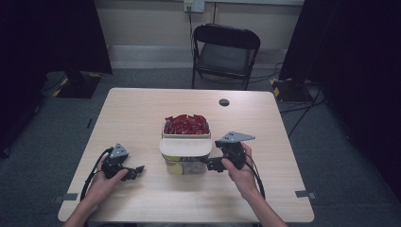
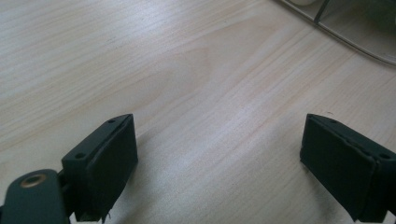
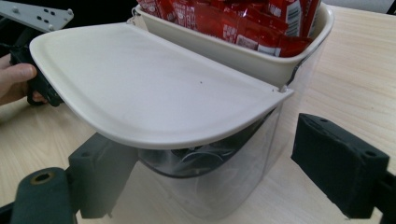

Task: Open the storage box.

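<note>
So both forearms come in from the near edge of the table (image 1: 142, 109). Left gripper (image 1: 135, 171) lies low on the wood, jaws wide apart with nothing between them. Right gripper (image 1: 211, 164) points sideways at the clear container (image 3: 219, 182) of red packets (image 3: 243, 21), jaws spread wide just beside its wall, under the white lid (image 3: 149, 88), which juts forward.

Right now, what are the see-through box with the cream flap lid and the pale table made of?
The see-through box looks like clear glossy plastic: the table shows through its wall. Its cream flap lid seems smooth matte plastic with a moulded rim. The pale table shows wood grain, perhaps laminate.
</note>
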Motion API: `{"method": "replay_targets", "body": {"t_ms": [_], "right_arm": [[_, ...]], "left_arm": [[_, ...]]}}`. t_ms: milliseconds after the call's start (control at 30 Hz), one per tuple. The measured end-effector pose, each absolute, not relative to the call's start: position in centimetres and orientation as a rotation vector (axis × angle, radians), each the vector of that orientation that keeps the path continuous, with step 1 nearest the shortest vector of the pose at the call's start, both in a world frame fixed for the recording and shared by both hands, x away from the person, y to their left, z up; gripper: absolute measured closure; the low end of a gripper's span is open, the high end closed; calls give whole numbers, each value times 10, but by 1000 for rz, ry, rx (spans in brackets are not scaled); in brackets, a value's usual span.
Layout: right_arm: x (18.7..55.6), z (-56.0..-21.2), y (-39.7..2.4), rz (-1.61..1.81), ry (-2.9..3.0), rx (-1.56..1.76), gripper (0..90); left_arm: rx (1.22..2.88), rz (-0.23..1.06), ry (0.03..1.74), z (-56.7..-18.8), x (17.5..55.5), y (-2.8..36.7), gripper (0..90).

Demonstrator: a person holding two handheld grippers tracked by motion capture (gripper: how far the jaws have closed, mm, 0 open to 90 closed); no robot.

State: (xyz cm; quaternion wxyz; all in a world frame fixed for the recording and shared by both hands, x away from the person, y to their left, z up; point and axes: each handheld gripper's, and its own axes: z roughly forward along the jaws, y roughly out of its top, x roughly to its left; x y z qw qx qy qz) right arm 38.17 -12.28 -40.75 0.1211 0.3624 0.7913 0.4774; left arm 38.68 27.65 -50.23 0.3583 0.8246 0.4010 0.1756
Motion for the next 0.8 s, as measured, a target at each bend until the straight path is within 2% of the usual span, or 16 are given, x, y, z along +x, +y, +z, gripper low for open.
{"method": "replay_targets", "body": {"t_ms": [800], "right_arm": [[399,-398,-124,1441,2261,1093,138]], "left_arm": [[2128,453,1038,-502,386,277,106]]}}
